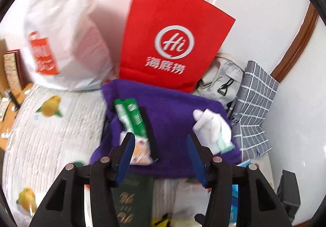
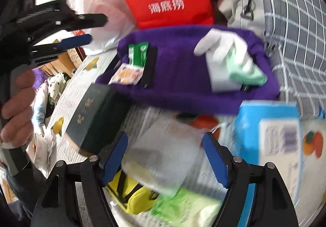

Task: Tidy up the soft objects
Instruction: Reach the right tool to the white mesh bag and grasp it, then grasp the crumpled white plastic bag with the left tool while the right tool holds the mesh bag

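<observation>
A folded purple towel (image 1: 171,123) lies on the fruit-print cloth (image 1: 51,137). On it rest a green packet (image 1: 132,117), a small orange sachet (image 1: 140,152), a black strip (image 1: 149,131) and a white and mint glove (image 1: 214,129). My left gripper (image 1: 161,143) is open just above the towel's near edge, holding nothing. My right gripper (image 2: 165,145) is open over a translucent white pouch (image 2: 163,157), short of the towel (image 2: 183,84). The glove (image 2: 228,60) and green packet (image 2: 138,53) show there too. The left gripper (image 2: 81,29) appears at the upper left of the right wrist view.
A red paper bag (image 1: 173,39) and a white plastic bag (image 1: 61,33) stand behind the towel. A grey checked cloth (image 1: 256,102) and a beige bag (image 1: 222,76) lie right. A dark green box (image 2: 97,119), a blue box (image 2: 271,137), a yellow item (image 2: 132,192) and a green-white pack (image 2: 187,204) lie near.
</observation>
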The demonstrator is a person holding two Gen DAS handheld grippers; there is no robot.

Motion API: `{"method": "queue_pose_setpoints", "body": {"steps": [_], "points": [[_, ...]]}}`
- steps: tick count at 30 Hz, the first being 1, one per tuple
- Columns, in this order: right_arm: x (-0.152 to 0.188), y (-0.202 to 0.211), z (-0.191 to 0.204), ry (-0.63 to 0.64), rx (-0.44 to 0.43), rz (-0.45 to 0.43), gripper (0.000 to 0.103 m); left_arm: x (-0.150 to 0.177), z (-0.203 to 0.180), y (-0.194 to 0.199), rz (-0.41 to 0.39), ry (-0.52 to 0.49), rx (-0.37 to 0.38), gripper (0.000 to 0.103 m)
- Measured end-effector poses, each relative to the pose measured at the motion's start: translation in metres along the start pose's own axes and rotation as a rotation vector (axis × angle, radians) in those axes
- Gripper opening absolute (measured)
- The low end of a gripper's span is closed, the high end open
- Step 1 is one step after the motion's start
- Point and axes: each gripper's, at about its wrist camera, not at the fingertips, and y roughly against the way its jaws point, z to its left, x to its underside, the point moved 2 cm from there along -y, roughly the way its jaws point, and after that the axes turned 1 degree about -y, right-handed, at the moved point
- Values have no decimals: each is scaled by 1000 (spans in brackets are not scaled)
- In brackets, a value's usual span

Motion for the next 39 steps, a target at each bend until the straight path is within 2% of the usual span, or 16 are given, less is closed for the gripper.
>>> {"method": "queue_pose_setpoints", "body": {"steps": [3,10,16,20,23,25,28,31,39], "points": [[11,-10,6,-25,7,15,79,22,16,12,-2,10,-28,55],[22,-34,18,-22,114,70,80,68,46,26,32,90,-40,56],[22,-53,13,-65,156,98,80,93,47,31,37,62,-49,59],[19,-54,11,-71,169,71,78,99,46,30,50,58,-34,59],[18,-53,11,-41,206,53,59,101,46,33,47,56,-28,59],[21,-49,10,-31,223,44,32,103,47,34,50,58,-23,59],[22,-43,4,-52,157,44,15,106,48,35,57,67,-28,59],[24,-33,2,-56,132,14,10,112,50,39,61,75,-35,59],[28,9,4,-72,86,-87,10,133,47,43,92,90,-43,59]]}}
